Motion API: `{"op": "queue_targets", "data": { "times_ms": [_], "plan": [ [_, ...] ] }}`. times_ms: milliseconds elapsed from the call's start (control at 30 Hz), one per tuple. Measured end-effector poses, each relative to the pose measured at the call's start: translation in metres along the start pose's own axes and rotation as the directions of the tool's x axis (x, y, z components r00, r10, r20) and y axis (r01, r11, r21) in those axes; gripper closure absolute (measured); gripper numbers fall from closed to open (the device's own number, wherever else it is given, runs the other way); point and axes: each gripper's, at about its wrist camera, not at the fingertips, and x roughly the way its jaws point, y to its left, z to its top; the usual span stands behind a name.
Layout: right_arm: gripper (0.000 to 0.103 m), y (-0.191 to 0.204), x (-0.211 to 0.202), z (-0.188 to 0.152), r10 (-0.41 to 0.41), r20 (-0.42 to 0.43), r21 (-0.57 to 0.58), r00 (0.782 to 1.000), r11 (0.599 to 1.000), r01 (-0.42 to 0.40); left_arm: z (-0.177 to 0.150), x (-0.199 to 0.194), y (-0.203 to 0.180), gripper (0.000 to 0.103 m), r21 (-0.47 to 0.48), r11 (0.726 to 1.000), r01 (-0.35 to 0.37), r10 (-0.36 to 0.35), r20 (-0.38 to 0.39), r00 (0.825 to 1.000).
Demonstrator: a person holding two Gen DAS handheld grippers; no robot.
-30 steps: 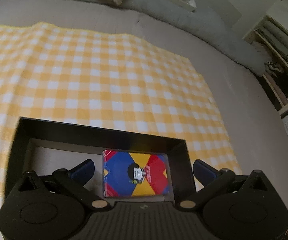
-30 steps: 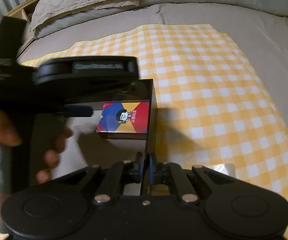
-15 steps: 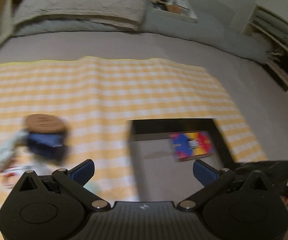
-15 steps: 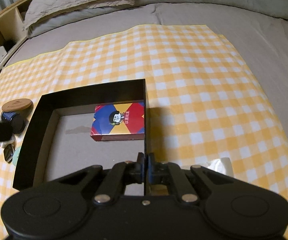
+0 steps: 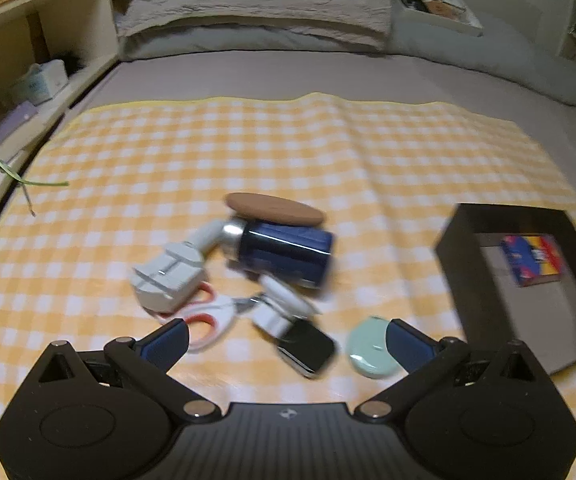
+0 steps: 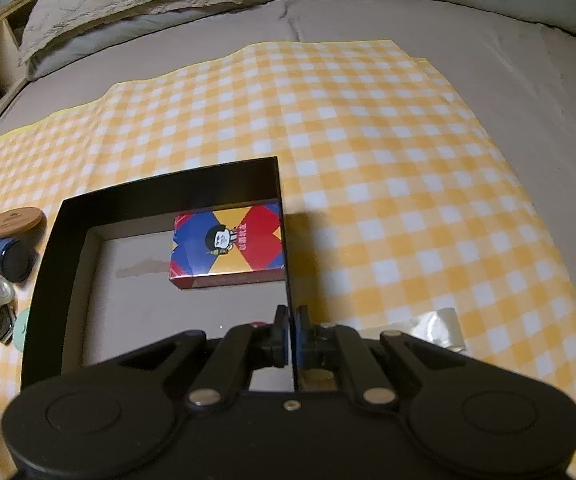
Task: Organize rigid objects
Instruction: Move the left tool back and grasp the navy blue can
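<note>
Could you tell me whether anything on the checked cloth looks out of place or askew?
Yes. The blue jar lies on its side in a jumbled pile, its cork lid off beside it, with scissors partly under a grey tool. A crumpled clear wrapper lies alone right of the black box.

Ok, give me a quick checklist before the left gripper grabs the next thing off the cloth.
1. Left gripper open and empty: ok.
2. Right gripper clamped on the black box wall: ok.
3. Room in the box beside the card pack: ok.
4. Items within view ahead, such as the phone and green disc: ok.
5. Pile untangled: not ok, the scissors lie under other things.
6. Sharp view: not ok, blurred.
</note>
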Motion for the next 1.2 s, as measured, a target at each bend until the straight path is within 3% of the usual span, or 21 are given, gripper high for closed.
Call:
{"op": "queue_targets", "data": {
  "times_ms": [200,433,667,867,1133,1200],
  "plan": [
    [0.099,0.005,0.000,0.000,-0.034,-0.005,0.004,0.999,0.999,0.034,0.011,0.020,0.017,0.000,0.002,1.000,0.003,-0.003,0.024,1.000],
    [0.098,0.007,0.000,0.000,-0.045,-0.005,0.006,0.999,0.999,0.045,0.025,0.040,0.028,0.000,0.093,0.995,0.038,-0.048,0.104,0.993],
    [0.099,0.004,0.001,0.001,-0.028,-0.010,0.003,1.000,1.000,0.028,0.032,0.068,0.019,0.000,0.225,0.970,0.091,-0.115,0.096,0.989],
    [0.099,0.003,0.002,0.001,-0.017,-0.011,0.008,1.000,1.000,0.017,0.038,0.088,0.014,0.000,0.241,0.961,0.136,-0.161,0.085,0.983],
    [0.099,0.001,0.003,0.000,-0.005,-0.011,0.009,1.000,1.000,0.005,0.043,0.107,0.005,0.000,0.246,0.966,0.079,-0.098,0.064,0.993],
    [0.099,0.000,0.004,0.000,-0.001,-0.012,0.013,1.000,1.000,0.001,0.042,0.108,0.004,0.006,0.252,0.964,0.080,-0.098,0.057,0.994]
  ]
}}
